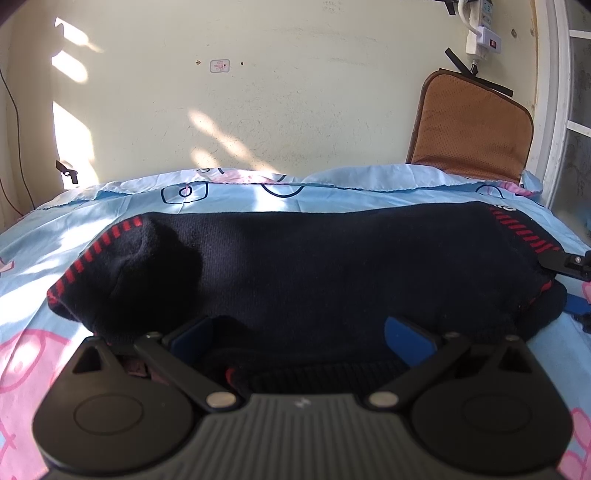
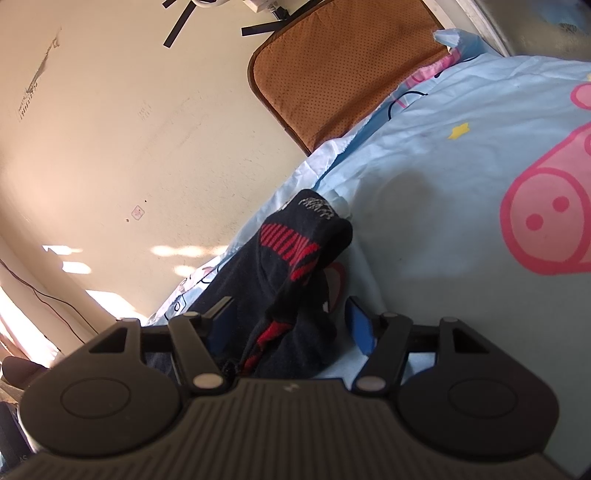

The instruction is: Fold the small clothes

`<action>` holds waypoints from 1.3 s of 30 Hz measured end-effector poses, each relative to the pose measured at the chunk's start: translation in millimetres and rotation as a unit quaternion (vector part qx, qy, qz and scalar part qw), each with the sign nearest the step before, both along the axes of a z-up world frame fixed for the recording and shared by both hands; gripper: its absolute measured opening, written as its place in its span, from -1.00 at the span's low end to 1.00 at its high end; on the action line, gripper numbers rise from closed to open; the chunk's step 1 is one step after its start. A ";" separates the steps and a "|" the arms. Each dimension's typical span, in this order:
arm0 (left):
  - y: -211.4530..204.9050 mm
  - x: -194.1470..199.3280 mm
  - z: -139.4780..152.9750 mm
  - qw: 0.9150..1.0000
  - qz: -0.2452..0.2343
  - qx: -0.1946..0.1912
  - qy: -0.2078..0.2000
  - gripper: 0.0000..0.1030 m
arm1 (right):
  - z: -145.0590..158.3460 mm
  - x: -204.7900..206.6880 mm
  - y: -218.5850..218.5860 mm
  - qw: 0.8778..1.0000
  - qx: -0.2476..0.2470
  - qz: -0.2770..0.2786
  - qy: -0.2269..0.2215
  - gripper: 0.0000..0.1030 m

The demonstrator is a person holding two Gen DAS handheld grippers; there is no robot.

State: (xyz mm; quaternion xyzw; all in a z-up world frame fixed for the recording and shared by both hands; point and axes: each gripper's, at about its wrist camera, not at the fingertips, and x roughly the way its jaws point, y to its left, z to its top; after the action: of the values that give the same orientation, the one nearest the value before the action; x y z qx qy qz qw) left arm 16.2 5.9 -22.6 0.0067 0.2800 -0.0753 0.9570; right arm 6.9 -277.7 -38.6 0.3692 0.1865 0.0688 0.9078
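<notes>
Left gripper [image 1: 306, 332] jaws stand wide, blue pads either side of the near edge of the dark sock [image 1: 295, 266]; pads do not visibly press the fabric, though the contact line sits in shadow and is hard to read. Right gripper [image 2: 291, 321] jaws also wide, with the sock's bunched end [image 2: 295, 280] standing between the blue pads, a clear gap showing on the right pad's side; the left pad is mostly hidden behind its black finger. In the left wrist view the sock lies flat and stretched left to right across the blue cartoon-print bedsheet [image 1: 55, 236], red-striped bands at both ends, and the left end has a darker rounded fold whose layers cannot be made out. The right gripper's tip [image 1: 569, 266] pokes in at the far right edge, cut off by the frame. The sock's near hem disappears under the left gripper body. In the right wrist view white lettering on the sock's far end is too blurred to read. A brown perforated cushion [image 1: 476, 125] leans on the cream wall [image 1: 295, 92] behind the bed, far right. A power strip [image 1: 480, 29] hangs top right, partly cropped.
</notes>
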 end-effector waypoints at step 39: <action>-0.3 -11.5 4.2 0.999 -0.021 0.000 -0.041 0.98 | 2.7 -9.4 11.7 0.999 -0.030 0.039 0.019 0.33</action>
State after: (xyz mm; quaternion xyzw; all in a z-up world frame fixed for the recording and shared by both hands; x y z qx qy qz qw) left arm 4.7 5.6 -18.4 0.0154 0.2404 -0.0946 0.9659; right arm -2.4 -266.0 -35.9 0.3354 0.2198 0.0919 0.9115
